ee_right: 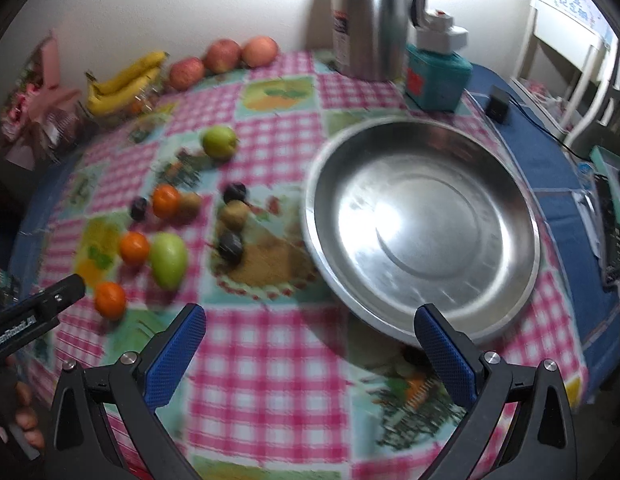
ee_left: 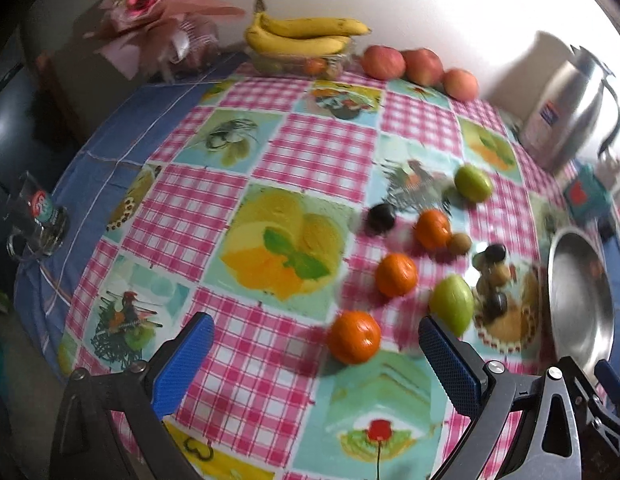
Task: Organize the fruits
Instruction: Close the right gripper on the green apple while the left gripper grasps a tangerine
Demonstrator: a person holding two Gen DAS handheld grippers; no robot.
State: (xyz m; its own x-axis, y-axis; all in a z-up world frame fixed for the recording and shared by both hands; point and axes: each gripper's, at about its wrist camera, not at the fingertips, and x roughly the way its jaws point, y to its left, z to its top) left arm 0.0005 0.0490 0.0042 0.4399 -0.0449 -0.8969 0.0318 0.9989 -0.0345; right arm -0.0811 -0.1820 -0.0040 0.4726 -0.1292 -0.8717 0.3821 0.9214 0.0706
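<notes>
Loose fruit lies on the checked tablecloth: three oranges, two green fruits, dark plums and small brown kiwis. An empty steel bowl stands to their right; it also shows in the left wrist view. My left gripper is open and empty, just short of the nearest orange. My right gripper is open and empty, in front of the bowl's near rim. The same fruit shows in the right wrist view, with the nearest orange.
Bananas on a clear container and three apples sit at the back edge. A steel thermos and a teal box stand behind the bowl. A glass mug is at the left edge, a pink bouquet behind.
</notes>
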